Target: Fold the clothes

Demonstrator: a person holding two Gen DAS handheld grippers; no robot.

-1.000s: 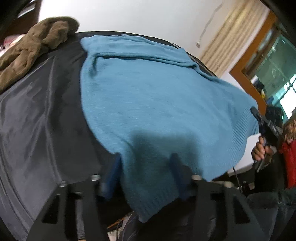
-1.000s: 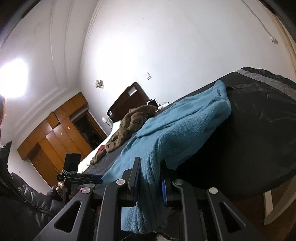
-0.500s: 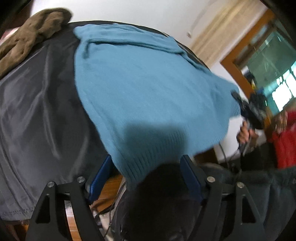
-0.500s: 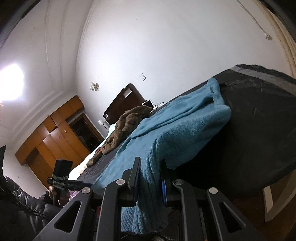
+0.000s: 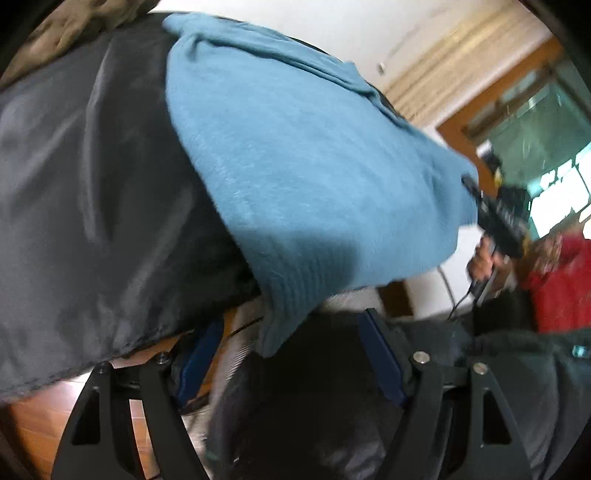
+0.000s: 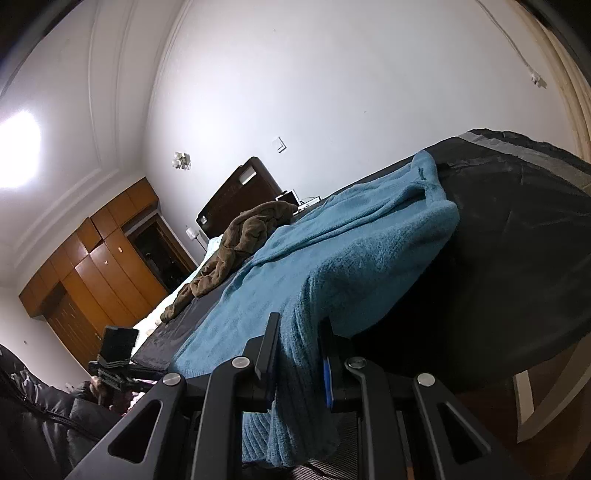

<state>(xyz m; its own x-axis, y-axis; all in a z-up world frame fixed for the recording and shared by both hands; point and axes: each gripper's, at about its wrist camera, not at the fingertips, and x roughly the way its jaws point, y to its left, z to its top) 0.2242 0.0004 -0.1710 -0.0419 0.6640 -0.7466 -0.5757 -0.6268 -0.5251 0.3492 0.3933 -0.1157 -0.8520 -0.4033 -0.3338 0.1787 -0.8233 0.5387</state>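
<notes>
The left wrist view is smeared by motion blur. The brown garment (image 5: 74, 26) is cut off by the frame's upper left edge. At the right of that frame, a figure in red (image 5: 557, 288) is too blurred to make out. In the right wrist view, the blue sweater (image 6: 332, 266) hangs past the lower edge, its hem hidden behind the right tongs (image 6: 299, 354). The left tongs (image 6: 118, 365) at lower left are small and dark, their jaws unreadable there.

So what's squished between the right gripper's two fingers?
A bunched edge of the blue sweater, pinched by the right gripper. The right wrist view shows it.
</notes>
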